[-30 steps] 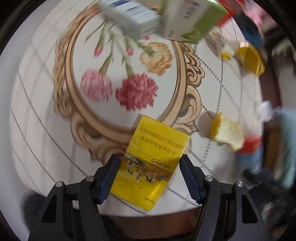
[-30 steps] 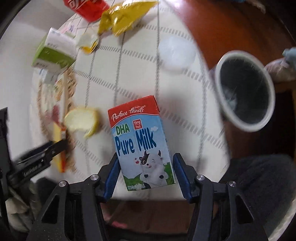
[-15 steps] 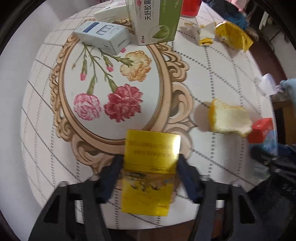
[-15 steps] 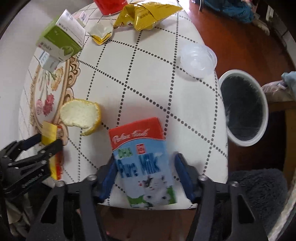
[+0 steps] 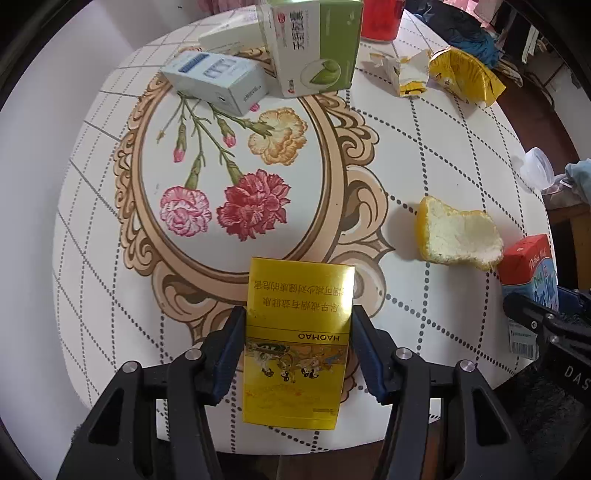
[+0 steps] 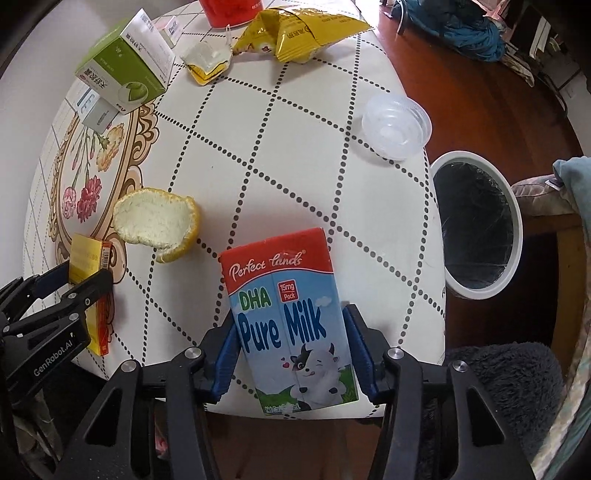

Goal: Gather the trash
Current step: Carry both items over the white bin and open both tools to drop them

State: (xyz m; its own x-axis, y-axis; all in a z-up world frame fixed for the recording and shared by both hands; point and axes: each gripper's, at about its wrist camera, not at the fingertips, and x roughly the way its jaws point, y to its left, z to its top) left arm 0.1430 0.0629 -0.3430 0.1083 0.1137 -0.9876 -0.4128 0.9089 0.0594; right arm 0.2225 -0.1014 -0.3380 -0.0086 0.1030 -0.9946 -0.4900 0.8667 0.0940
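Note:
A yellow cigarette box (image 5: 295, 354) lies near the front edge of the round table (image 5: 443, 155), and my left gripper (image 5: 297, 314) is shut on it, a blue pad on each long side. The same left gripper (image 6: 74, 280) shows in the right wrist view with the box edge between its fingers. A red, white and blue milk carton (image 6: 288, 317) lies at the table's front right edge. My right gripper (image 6: 290, 314) hugs it, its jaws still closing and the pads against both sides. A white-rimmed bin (image 6: 517, 236) with a black liner stands on the floor to the right.
On the table lie a hollow orange peel (image 6: 155, 221), a green and white box (image 6: 122, 70), a blue and white box (image 5: 218, 79), a torn wrapper (image 6: 207, 61), a yellow snack bag (image 6: 295, 33) and a clear plastic cup (image 6: 395, 125). A dark fluffy cushion (image 6: 509, 384) sits below the bin.
The left jaws have narrowed onto the yellow box, which now sits straight between them. The right jaws have drawn in against the milk carton. Both views have shifted across the table.

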